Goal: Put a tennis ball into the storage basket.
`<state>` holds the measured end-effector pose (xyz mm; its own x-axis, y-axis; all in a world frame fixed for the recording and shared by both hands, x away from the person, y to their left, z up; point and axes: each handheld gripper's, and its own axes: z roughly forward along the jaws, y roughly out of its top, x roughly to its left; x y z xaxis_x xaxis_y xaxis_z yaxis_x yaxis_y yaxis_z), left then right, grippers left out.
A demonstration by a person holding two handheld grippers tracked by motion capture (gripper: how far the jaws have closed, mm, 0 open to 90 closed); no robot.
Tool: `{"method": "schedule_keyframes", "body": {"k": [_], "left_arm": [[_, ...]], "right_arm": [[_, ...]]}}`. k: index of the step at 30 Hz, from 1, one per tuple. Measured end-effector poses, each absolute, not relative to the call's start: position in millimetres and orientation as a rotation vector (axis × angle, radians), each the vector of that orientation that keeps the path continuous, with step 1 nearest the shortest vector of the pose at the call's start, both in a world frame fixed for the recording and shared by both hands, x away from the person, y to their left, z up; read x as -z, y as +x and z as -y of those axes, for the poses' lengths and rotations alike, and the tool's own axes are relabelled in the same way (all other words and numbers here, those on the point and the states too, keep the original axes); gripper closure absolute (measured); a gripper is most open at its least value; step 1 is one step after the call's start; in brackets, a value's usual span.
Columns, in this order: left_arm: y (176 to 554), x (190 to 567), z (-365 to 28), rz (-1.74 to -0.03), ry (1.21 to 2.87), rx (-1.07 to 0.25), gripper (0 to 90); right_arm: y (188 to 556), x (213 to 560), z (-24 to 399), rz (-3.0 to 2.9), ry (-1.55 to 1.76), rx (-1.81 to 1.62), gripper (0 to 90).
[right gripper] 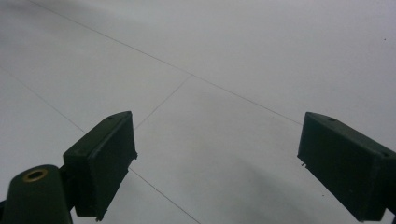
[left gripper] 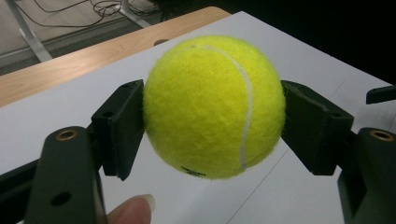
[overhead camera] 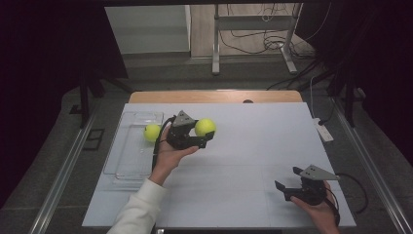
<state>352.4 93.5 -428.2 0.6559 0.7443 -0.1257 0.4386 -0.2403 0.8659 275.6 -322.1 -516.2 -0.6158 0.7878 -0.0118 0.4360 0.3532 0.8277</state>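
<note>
Two claws: the left claw (left gripper: 212,126) pinches a tennis ball (left gripper: 215,106), the right claw (right gripper: 217,163) is spread.

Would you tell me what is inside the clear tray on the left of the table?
One tennis ball lies in the clear tray, near its far end. The left gripper covers nothing of the tray.

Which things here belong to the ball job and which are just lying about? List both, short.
In the job:
- held tennis ball, clamped in the left gripper
- second tennis ball, lying in the clear tray

Lying about:
- right gripper, jaws open with nothing between them, low near the table's right front corner
- white device at the table's right edge
</note>
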Motion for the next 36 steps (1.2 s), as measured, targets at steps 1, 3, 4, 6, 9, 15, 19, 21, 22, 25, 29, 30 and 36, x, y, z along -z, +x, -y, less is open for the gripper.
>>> {"method": "schedule_keyframes", "body": {"k": [1,3,4,6,9,15,19,21,22,25,29,30,36], "left_arm": [[352,428,-95,-0.937,1.878,-0.387,27.6],[351,426,-97,-0.938,1.87,-0.391,27.6],[351,426,-97,-0.938,1.87,-0.391,27.6],[351,425,-99,-0.939,1.869,-0.394,27.6],[349,424,-101,-0.942,1.866,-0.396,27.6],[347,424,-106,-0.953,1.857,-0.4,27.6],[346,423,-112,-0.965,1.851,-0.411,27.6],[346,423,-113,-0.967,1.85,-0.411,27.6],[345,423,-115,-0.972,1.846,-0.414,27.6],[345,422,-119,-0.98,1.841,-0.418,27.6],[344,421,-125,-1.0,1.826,-0.427,27.6],[344,421,-127,-1.003,1.826,-0.429,27.6],[344,422,-133,-1.025,1.822,-0.437,27.6]], "right_arm": [[276,516,322,-2.211,1.069,-1.164,11.3],[276,516,322,-2.21,1.071,-1.168,11.3],[276,516,322,-2.21,1.071,-1.168,11.3],[276,516,322,-2.21,1.071,-1.168,11.3],[275,516,322,-2.21,1.071,-1.168,11.3],[275,516,322,-2.208,1.069,-1.169,11.3],[275,516,323,-2.207,1.071,-1.169,11.3],[275,516,323,-2.207,1.071,-1.169,11.3],[275,516,322,-2.207,1.071,-1.169,11.3],[275,516,322,-2.207,1.069,-1.168,11.4],[275,516,322,-2.207,1.07,-1.168,11.3],[275,516,322,-2.207,1.07,-1.168,11.3],[275,516,322,-2.207,1.069,-1.168,11.3]]}}
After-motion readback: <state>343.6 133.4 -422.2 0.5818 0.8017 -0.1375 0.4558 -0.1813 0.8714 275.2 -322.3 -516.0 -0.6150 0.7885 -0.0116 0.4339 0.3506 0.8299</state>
